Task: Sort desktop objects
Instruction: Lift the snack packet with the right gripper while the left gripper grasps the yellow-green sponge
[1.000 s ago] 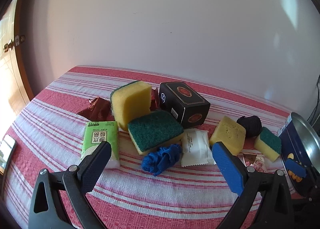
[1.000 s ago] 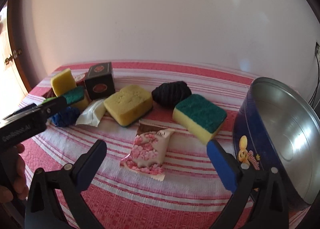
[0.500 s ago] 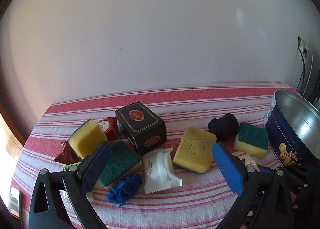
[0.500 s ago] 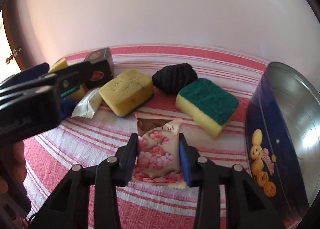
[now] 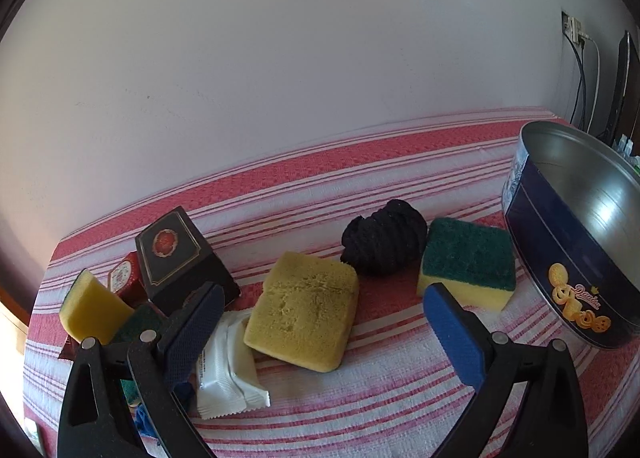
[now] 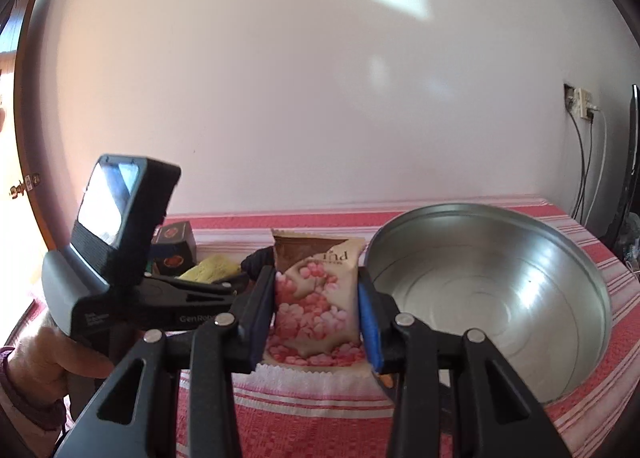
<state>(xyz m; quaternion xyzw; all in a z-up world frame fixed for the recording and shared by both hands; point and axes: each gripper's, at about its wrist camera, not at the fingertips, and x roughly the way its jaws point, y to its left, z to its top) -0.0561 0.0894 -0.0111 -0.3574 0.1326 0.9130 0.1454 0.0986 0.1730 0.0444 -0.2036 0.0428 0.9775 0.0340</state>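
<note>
The right claw is clamped on a pink snack packet, pads pressing both sides so it hangs clear of the desk just beside the round tin. The tin sits near the desk's right edge, bare inside, so a drop looks unobstructed. The left claw gapes wide over the yellow sponge, holding nothing. Striped cloth toward the near edge lies bare.

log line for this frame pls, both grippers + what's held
right gripper: shut on pink-flowered snack packet, lifted beside cookie tin | left gripper: open, holding nothing, above yellow sponge | tin: nothing visible inside
</note>
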